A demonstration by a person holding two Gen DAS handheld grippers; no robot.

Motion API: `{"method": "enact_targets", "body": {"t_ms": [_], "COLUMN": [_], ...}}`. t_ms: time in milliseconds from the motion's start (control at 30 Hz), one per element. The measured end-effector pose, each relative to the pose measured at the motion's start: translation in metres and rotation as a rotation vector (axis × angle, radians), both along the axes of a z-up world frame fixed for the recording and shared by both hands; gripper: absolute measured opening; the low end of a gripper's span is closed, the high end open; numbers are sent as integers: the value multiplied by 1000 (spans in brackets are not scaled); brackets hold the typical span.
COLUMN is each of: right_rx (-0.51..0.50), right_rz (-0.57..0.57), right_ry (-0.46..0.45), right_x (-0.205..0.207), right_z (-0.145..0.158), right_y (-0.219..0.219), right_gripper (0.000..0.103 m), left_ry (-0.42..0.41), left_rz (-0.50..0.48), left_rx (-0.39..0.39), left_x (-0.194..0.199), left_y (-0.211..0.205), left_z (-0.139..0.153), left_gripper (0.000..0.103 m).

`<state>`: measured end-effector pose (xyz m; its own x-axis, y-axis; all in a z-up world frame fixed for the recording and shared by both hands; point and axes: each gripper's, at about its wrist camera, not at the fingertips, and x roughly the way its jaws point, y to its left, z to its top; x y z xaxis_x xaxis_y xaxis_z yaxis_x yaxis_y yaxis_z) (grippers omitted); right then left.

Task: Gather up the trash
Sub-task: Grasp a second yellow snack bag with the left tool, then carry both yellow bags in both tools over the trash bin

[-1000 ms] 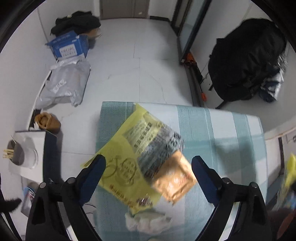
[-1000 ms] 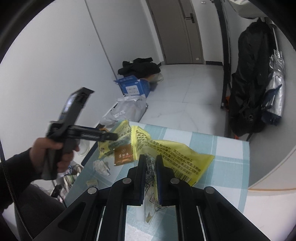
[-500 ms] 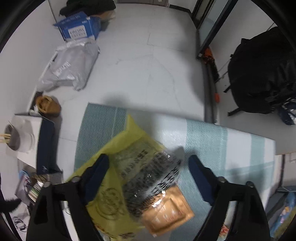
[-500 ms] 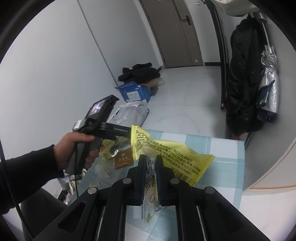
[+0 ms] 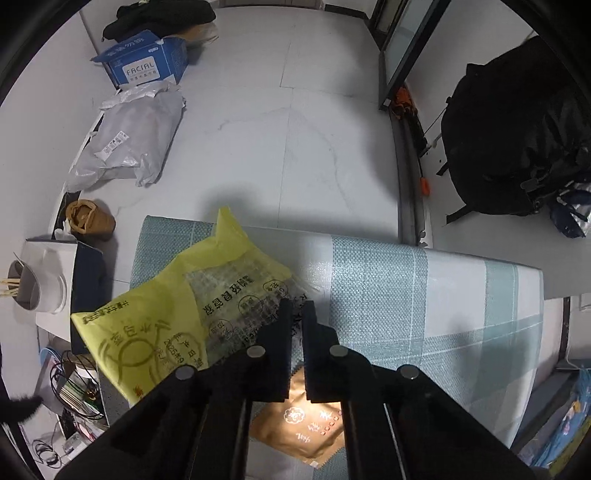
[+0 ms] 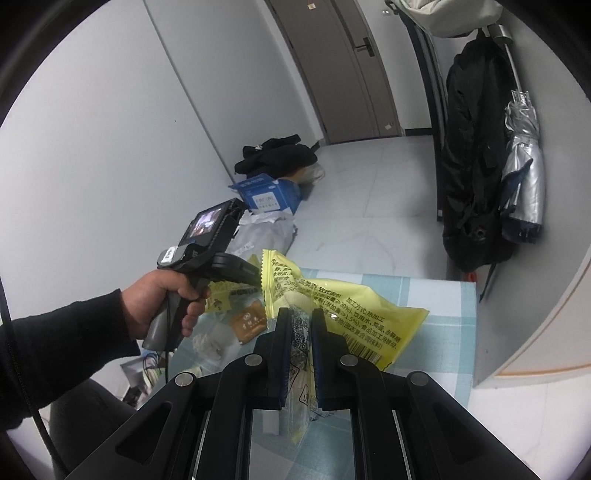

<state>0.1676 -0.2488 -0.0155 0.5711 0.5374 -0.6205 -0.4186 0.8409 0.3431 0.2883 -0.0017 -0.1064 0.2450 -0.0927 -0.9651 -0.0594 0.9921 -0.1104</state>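
With the left tool (image 5: 298, 308) just pinched on the crinkly yellow plastic wrapper (image 5: 155, 317), lift slowly; the right tool (image 6: 300, 320) grips another yellow wrapper (image 6: 354, 314).

Two yellow wrappers (image 6: 343, 310) (image 5: 155, 314), one brown sachet (image 5: 310, 424), one crumpled tissue (image 6: 214, 338), two grippers (image 5: 298, 314) (image 6: 299, 321), one table (image 5: 424, 314)

Blue carton printed "FACIAL" (image 5: 142, 66) on pale tiled floor (image 5: 288, 147), black clothing (image 5: 159, 16) heaped just behind it. Grey plastic mailer (image 5: 129, 144) lies nearer, beside a small brown bag (image 5: 86, 219). Black backpack (image 5: 517, 125) against the wall, folded silver umbrella (image 6: 524, 162) hanging beside it. Grey door (image 6: 343, 70) closed.
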Motion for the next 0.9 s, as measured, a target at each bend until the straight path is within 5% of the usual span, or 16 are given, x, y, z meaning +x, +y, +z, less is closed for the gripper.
{"method": "enact_targets", "body": {"t_ms": [900], "right_rx": [25], "right_rz": [-3], "right_ry": [-15], "right_x": [-7], "right_z": [0], "right_y": [12], "right_gripper": [10], "left_ry": [-262], "left_rz": [-153], "left_rx": [-137], "left_x": [-96], "left_y": [-3], "left_z": [120], "left_gripper": [0]}}
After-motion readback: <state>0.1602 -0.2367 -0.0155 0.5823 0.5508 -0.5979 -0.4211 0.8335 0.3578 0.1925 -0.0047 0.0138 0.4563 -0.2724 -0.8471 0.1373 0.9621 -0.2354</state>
